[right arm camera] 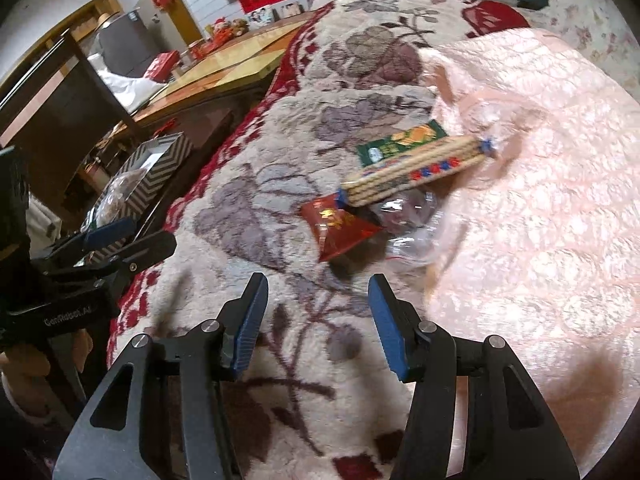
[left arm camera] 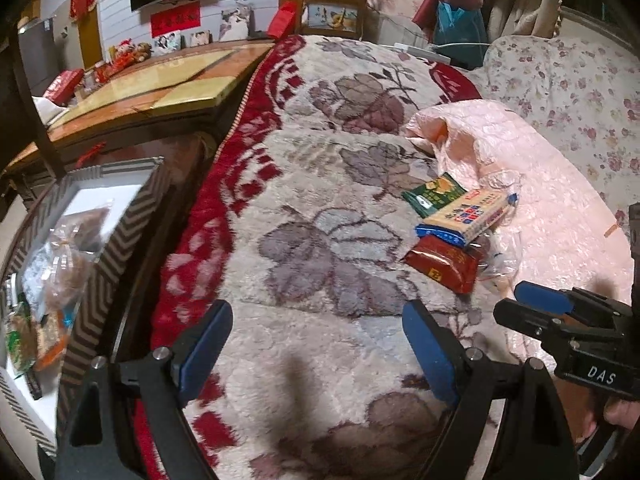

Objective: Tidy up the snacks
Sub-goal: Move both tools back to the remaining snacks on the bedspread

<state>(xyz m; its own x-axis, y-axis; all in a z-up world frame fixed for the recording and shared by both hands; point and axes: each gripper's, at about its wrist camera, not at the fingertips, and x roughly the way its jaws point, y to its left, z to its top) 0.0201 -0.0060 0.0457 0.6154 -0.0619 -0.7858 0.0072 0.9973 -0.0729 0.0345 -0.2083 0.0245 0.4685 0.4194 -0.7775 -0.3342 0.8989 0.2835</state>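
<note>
Three snack packs lie together on the floral blanket (left arm camera: 320, 160): a red packet (left arm camera: 442, 264) (right arm camera: 340, 226), a cracker pack with blue ends (left arm camera: 466, 216) (right arm camera: 416, 172) and a green packet (left arm camera: 434, 193) (right arm camera: 402, 142). A clear plastic wrapper (right arm camera: 416, 220) lies beside them. My left gripper (left arm camera: 318, 340) hovers open over bare blanket, short of the snacks. My right gripper (right arm camera: 318, 312) is open with nothing between its fingers, just short of the red packet. A chevron-patterned box (left arm camera: 108, 248) (right arm camera: 156, 168) at the left holds several bagged snacks.
A pink quilt (left arm camera: 540, 200) (right arm camera: 540, 160) covers the right side of the bed. A wooden table (left arm camera: 160, 88) with red boxes and figures stands beyond the bed's left edge. A dark chair back (right arm camera: 60, 92) rises at the left. A person's hand (right arm camera: 24, 360) holds the left gripper.
</note>
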